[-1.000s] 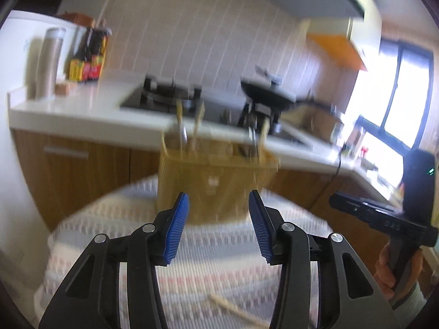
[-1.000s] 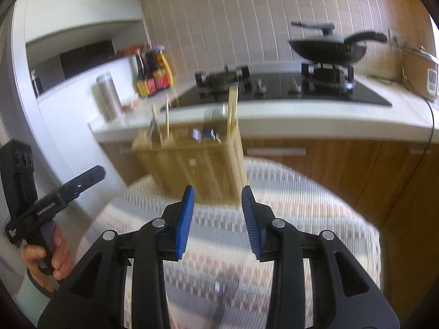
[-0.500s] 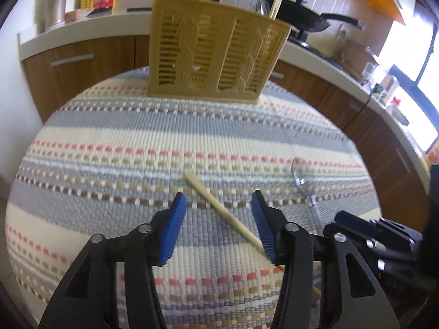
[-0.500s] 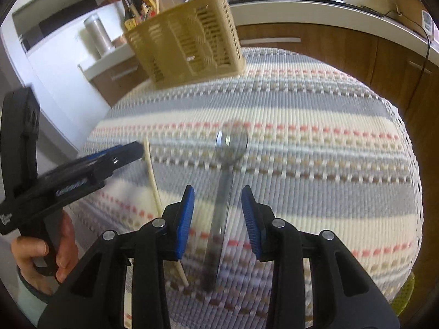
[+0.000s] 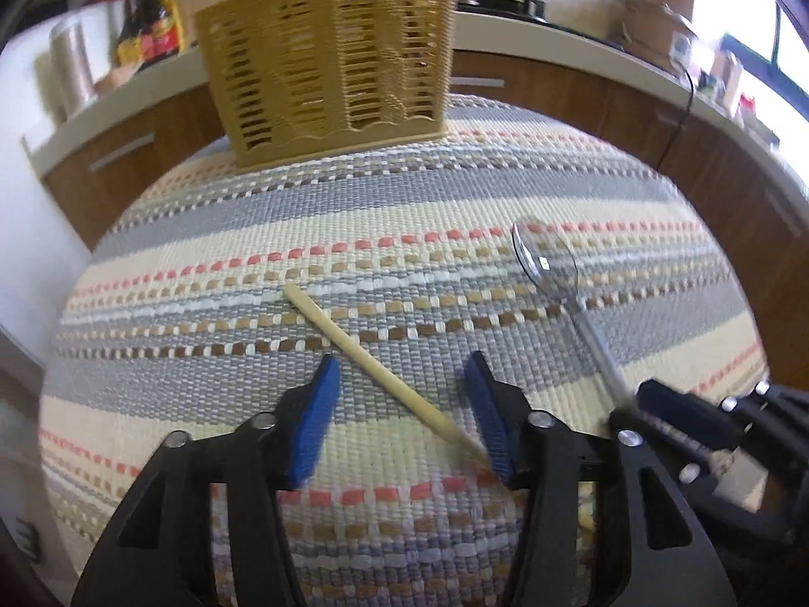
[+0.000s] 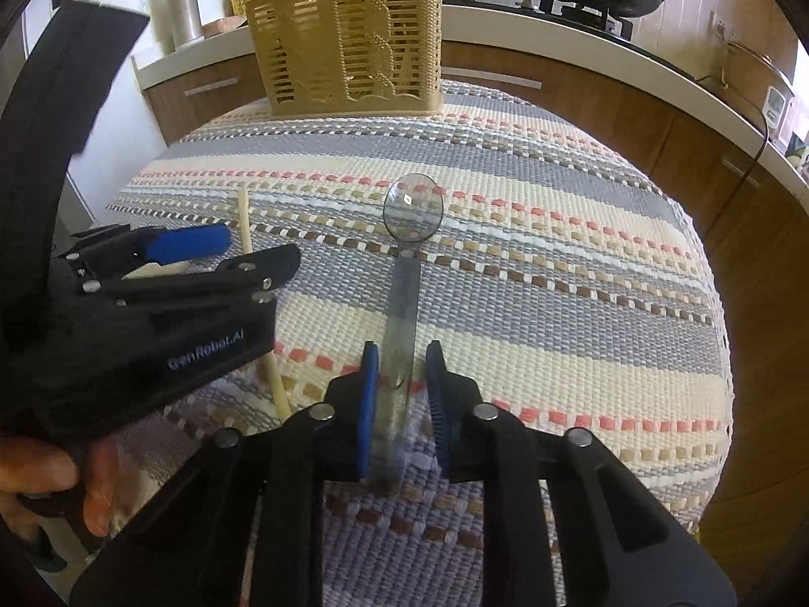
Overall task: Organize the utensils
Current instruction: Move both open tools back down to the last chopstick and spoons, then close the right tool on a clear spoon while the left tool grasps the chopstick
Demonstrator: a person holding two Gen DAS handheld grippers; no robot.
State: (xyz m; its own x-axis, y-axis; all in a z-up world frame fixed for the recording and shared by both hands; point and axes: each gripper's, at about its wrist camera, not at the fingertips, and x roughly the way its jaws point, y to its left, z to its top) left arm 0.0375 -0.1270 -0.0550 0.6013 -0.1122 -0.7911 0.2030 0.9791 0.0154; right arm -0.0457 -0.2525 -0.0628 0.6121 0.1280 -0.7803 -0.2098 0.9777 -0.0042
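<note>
— Where are the grippers?
— Both tilt steeply down, side by side. The left gripper (image 5: 402,384) holds its blue pads apart, straddling a chopstick (image 5: 374,372).
— And the right?
— The right gripper (image 6: 402,372) is closing — a clear spoon (image 6: 404,298) handle lies between its pads. A hand (image 6: 60,485) grips the left one's handle.

Your spoon (image 6: 412,212) looks like clear, glossy plastic; the chopstick (image 5: 374,369) is pale, matt wood. The basket (image 6: 349,45) is slotted tan plastic. Coarse woven cloth (image 5: 455,192) covers the surface. Your tongs (image 6: 402,394) are matt black with ribbed blue pads (image 6: 368,394).
</note>
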